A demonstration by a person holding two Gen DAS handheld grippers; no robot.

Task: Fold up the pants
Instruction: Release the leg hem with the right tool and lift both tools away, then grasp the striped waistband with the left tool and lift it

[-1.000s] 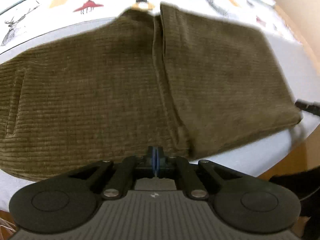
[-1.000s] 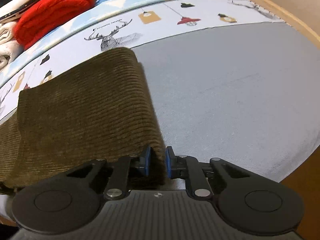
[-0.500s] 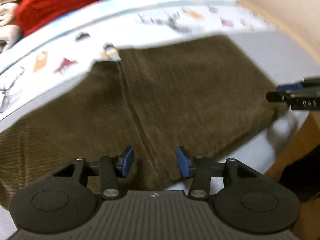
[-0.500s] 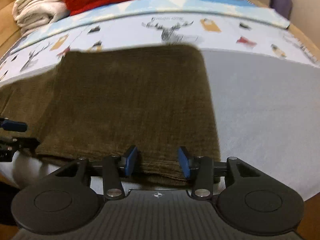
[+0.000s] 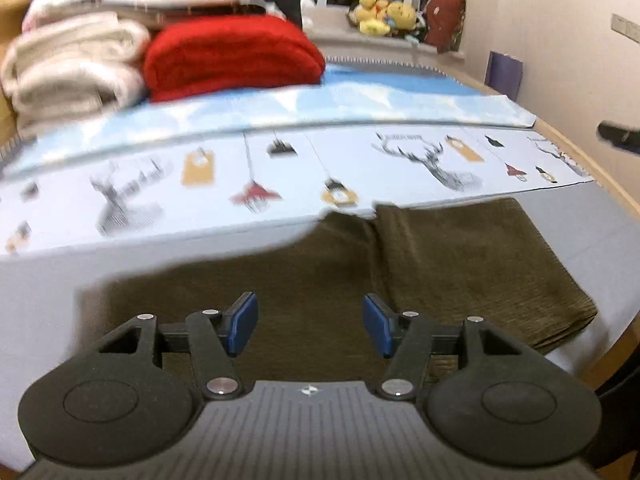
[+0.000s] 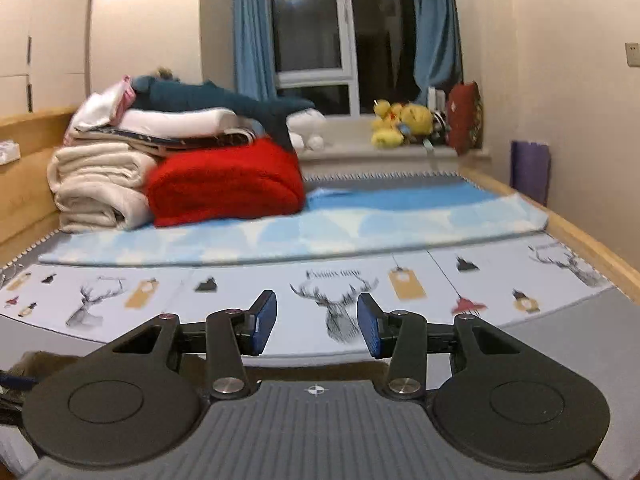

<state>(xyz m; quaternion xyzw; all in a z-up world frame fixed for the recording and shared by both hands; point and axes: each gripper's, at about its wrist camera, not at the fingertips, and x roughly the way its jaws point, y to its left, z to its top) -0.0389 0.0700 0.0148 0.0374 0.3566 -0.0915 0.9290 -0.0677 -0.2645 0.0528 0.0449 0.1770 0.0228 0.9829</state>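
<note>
Pants [image 5: 460,272]: olive-brown corduroy, lying folded and flat on the grey bed sheet [image 5: 600,224]; in the left wrist view a folded layer on the right overlaps the rest along a ridge running away from the camera.
Pants, hidden parts: the near edge is covered by the gripper body in the left view; in the right wrist view only a thin brown strip [image 6: 320,372] shows just above the gripper body, with a blurred brown patch at far left.
Left gripper [image 5: 310,326]: jaws wide apart, blue pads empty, hovering over the pants; whether the fingers touch the cloth I cannot tell.
Right gripper [image 6: 316,322]: jaws wide apart, nothing between the blue pads, pointed across the bed toward the window [image 6: 316,40].
Other gripper in view: a dark blurred tip [image 5: 616,136] pokes in at the right edge of the left view, cut off by the frame.
Printed cloth [image 5: 280,184]: white band with deer heads and hanging lamps, beyond the pants; its left half is motion-blurred in the left view.
Blue blanket [image 6: 400,216]: lies behind the printed band.
Red blanket [image 6: 228,188]: folded, beside stacked cream bedding [image 6: 96,184] at the far left.
Windowsill: yellow plush toys [image 6: 400,124], details too small to tell.
</note>
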